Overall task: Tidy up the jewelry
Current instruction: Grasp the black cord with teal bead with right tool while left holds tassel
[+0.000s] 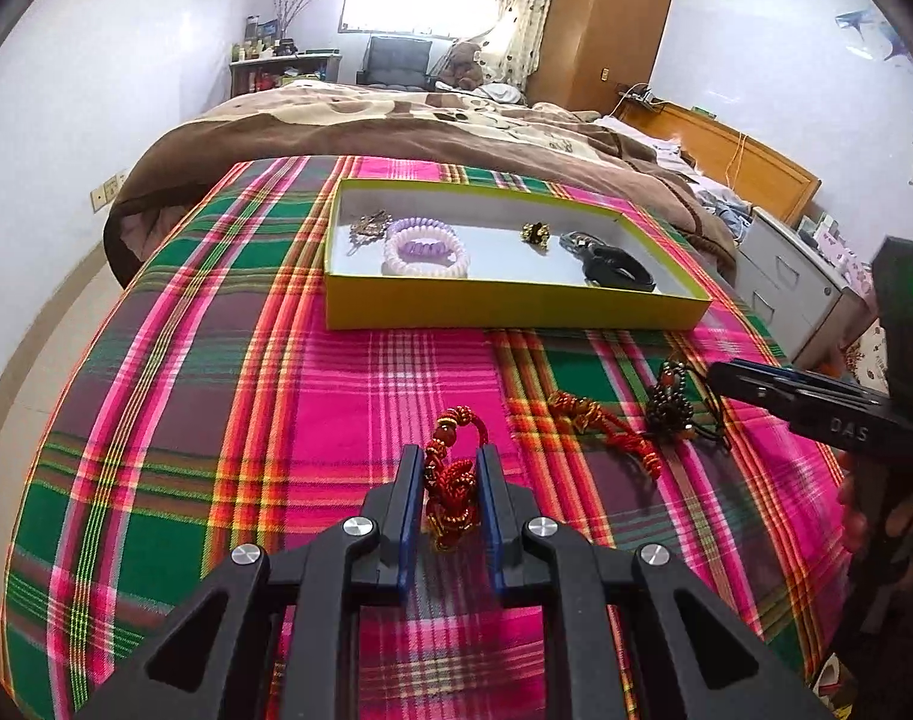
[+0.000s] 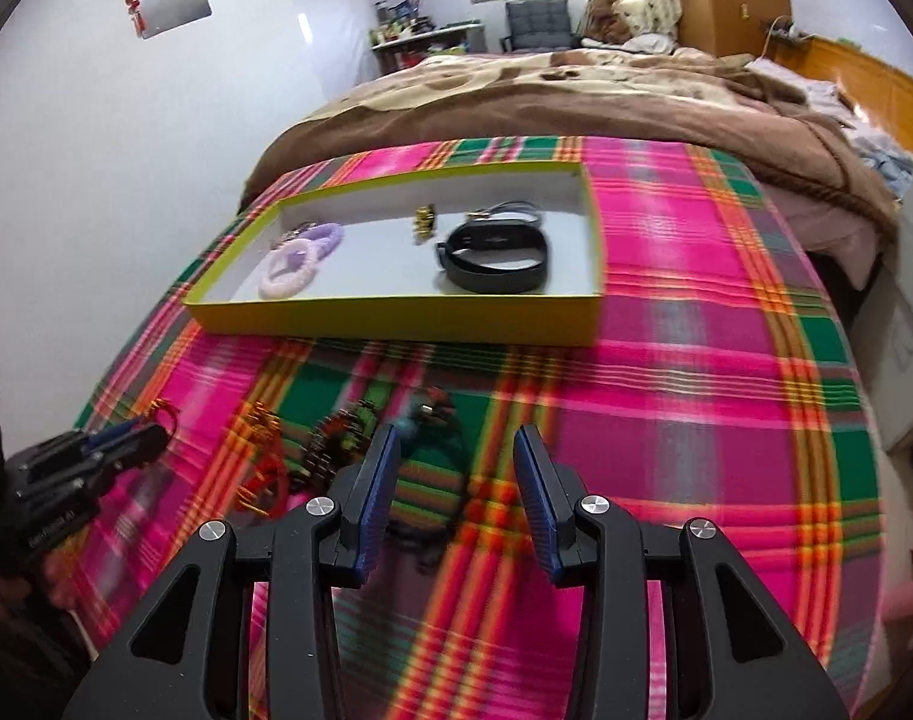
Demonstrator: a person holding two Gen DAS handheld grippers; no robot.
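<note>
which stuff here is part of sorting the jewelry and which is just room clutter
Job: yellow box, purple bracelets, black band, red cord charm in left gripper, beaded bracelet, right gripper.
Lying about: brown blanket, teddy bear, chair.

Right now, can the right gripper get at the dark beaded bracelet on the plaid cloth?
Probably yes. The right gripper is open and empty, the dark beaded bracelet lies uncovered just ahead of it, and the left gripper, shut on a red knotted cord, is off to the side.
</note>
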